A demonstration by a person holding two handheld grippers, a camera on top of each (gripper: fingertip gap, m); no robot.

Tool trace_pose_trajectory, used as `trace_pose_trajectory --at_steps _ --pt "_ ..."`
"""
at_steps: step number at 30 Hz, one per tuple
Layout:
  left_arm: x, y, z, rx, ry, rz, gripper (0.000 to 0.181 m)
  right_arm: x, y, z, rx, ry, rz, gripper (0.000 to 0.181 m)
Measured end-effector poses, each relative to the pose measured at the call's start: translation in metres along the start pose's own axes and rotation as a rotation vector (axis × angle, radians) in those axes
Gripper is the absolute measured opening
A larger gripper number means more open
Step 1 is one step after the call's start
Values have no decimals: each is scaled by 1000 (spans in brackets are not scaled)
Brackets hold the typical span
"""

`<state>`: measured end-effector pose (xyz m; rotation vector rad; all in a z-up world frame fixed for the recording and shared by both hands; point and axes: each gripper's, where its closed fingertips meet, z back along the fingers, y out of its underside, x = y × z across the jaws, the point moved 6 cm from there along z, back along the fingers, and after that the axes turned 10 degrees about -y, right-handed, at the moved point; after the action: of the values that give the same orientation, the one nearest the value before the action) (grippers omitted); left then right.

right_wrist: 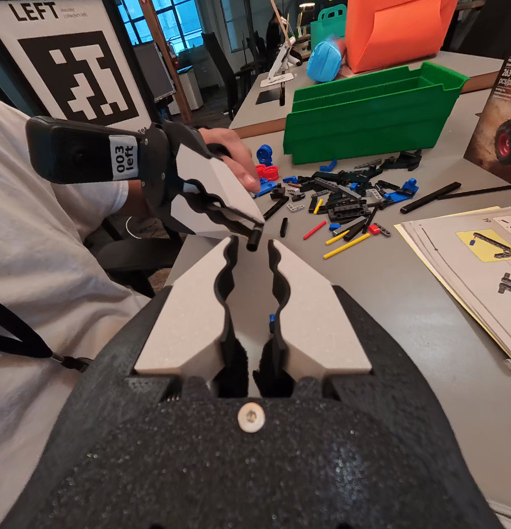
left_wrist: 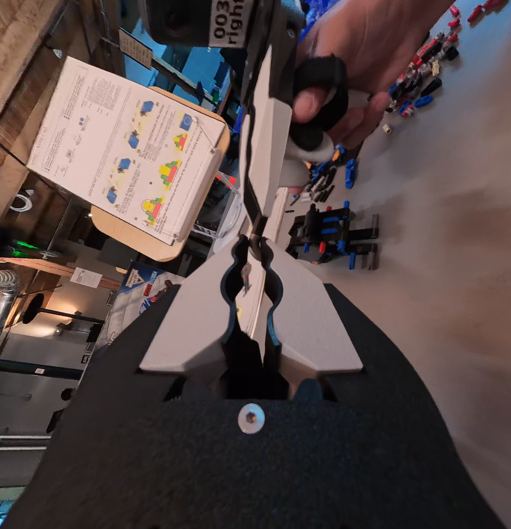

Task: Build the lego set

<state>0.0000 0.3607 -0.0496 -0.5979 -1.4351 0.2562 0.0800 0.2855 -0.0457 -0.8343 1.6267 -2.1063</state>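
My left gripper [left_wrist: 253,242] is shut on a short black tube piece [left_wrist: 253,246], pinched at its fingertips. In the right wrist view the left gripper [right_wrist: 258,226] reaches in from the left and holds the tube [right_wrist: 253,242] pointing down, above the grey table [right_wrist: 391,300]. My right gripper [right_wrist: 253,242] is open, with its two fingertips either side of the tube and not touching it. In the left wrist view the right gripper [left_wrist: 258,226] comes down from above, edge-on, tip to tip with mine. A partly built black frame with blue and red pins [left_wrist: 334,237] lies on the table.
A pile of loose black, blue, red and yellow pieces [right_wrist: 348,194] lies ahead, with a green bin [right_wrist: 371,114] behind it. An open instruction booklet [right_wrist: 463,257] is at the right, a set box [right_wrist: 500,114] beyond. An instruction sheet on a stand [left_wrist: 128,148] is nearby. A person's white shirt [right_wrist: 34,257] fills the left. The tips of both grippers are at nearly the same place.
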Motion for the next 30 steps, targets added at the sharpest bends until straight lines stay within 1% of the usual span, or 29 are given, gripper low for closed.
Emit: trace_pose_trajectory --at_steps 2,4,6,7,9,11,12,14,15,17,19,21,23,25,28,30 --pt "1 -3 -1 -7 -6 19 7 1 0 -1 10 3 19 8" --pt "3 -4 -1 -7 0 55 7 2 -2 0 22 25 53 7" --pt "3 -4 -1 -9 38 127 7 3 -1 1 54 41 100 7" --pt "3 -5 0 -18 82 193 7 5 0 1 70 42 146 7" --pt "7 -7 2 -50 207 389 12 6 1 3 82 54 247 7" --pt "12 -9 4 -88 331 578 19 12 1 4 83 36 348 7" --pt "14 -8 3 -97 370 643 20 15 0 5 74 37 402 7" --pt "14 -7 2 -106 446 714 21 21 -2 5 64 25 476 7" --pt "13 -8 3 -118 477 729 16 22 -2 4 72 32 497 7" --pt "12 -9 3 -145 478 723 7 25 -1 1 94 30 528 7" --pt "11 -10 3 -155 464 686 6 25 0 1 101 51 537 7" --pt "12 -11 3 -166 451 664 6 25 0 2 87 45 499 7" --pt "13 -11 4 -180 405 601 6 24 -2 4 58 25 431 10" --pt "13 -12 7 -201 338 489 6 22 -2 6 39 -9 345 11" --pt "10 -15 10 -223 239 305 6 18 0 6 19 -119 153 23" --pt "6 -18 12 -231 225 230 6 17 -2 6 -27 -209 6 28"
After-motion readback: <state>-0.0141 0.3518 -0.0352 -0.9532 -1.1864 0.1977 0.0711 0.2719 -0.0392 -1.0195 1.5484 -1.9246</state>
